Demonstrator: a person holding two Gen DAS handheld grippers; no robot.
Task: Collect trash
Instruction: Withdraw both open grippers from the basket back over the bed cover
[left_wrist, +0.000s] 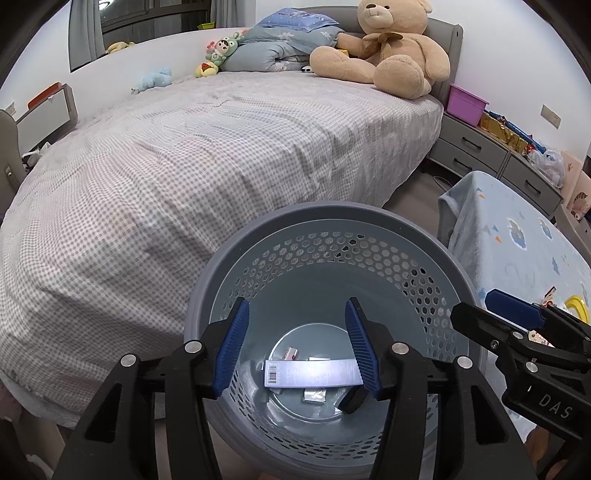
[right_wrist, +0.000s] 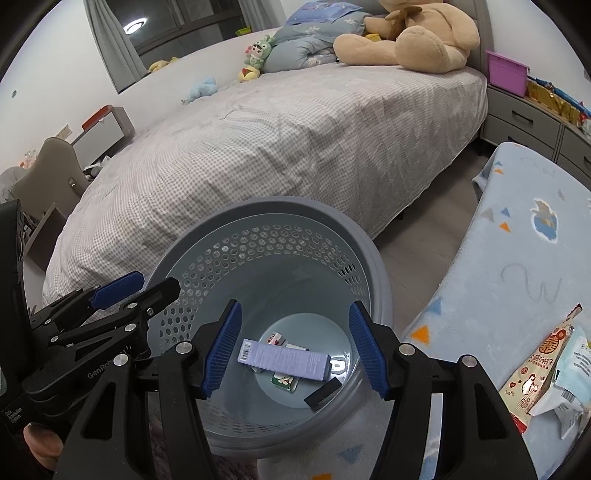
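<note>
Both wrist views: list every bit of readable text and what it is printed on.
"DAS": on the right gripper body, left wrist view.
"GenRob", cut off: on the left gripper body, right wrist view.
Barcode and print on the long box in the bin: too small.
Snack packet characters: too blurred.

Below the left gripper's fingers (left_wrist: 360, 350), one end of the long lilac box (left_wrist: 312, 373) is covered by the right-hand pad. The small scraps (left_wrist: 314, 395) under that box are too small to be identified. Right of the right gripper's fingers (right_wrist: 367, 350), the snack packets (right_wrist: 546, 369) are cut off by the frame edge. The print on them is too small to be read.
</note>
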